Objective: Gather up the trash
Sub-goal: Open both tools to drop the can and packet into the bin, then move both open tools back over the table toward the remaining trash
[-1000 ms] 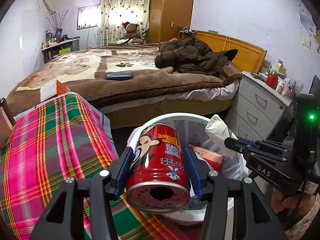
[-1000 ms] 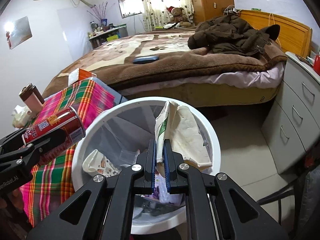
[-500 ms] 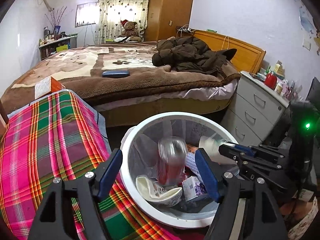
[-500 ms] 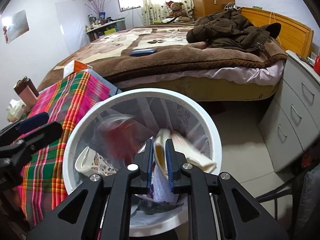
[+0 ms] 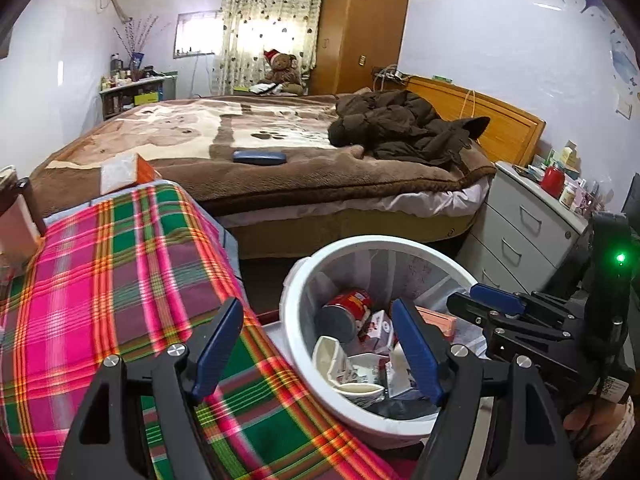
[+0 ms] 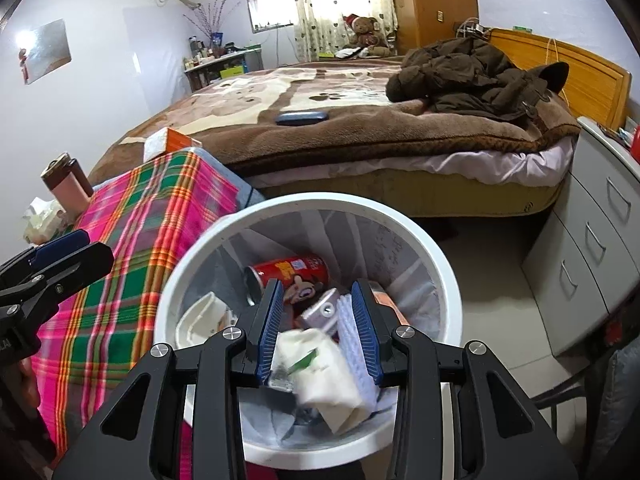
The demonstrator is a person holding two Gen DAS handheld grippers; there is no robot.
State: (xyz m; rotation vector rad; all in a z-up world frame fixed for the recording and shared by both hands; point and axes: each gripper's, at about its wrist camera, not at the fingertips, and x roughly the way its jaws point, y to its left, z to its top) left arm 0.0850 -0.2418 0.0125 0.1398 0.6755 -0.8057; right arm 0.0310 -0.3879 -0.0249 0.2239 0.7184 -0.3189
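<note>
A white trash bin [image 5: 292, 320] stands on the floor beside the plaid-covered table. A red cartoon can [image 5: 348, 308] lies on its side inside it among cartons and paper scraps. My left gripper [image 5: 316, 344] hovers over the bin's near-left rim, its jaws opening, with nothing between them. In the right wrist view my right gripper [image 6: 318, 328] hangs over the bin [image 6: 440, 264] with its jaws opening. A crumpled white wrapper [image 6: 320, 364] is blurred just below them and neither pad presses on it. The red can [image 6: 296, 272] lies beyond it.
The pink and green plaid cloth [image 5: 100, 300] covers the table left of the bin. A brown-blanketed bed [image 5: 280, 152] fills the room behind, and grey drawers [image 5: 528, 232] stand to the right. An orange tissue box [image 5: 124, 168] and a pink bottle [image 6: 72, 188] sit at the table's far end.
My left gripper opened and the red can dropped into the bin. My right gripper, shut on the white wrapper before, has parted and the wrapper is falling into the bin.
</note>
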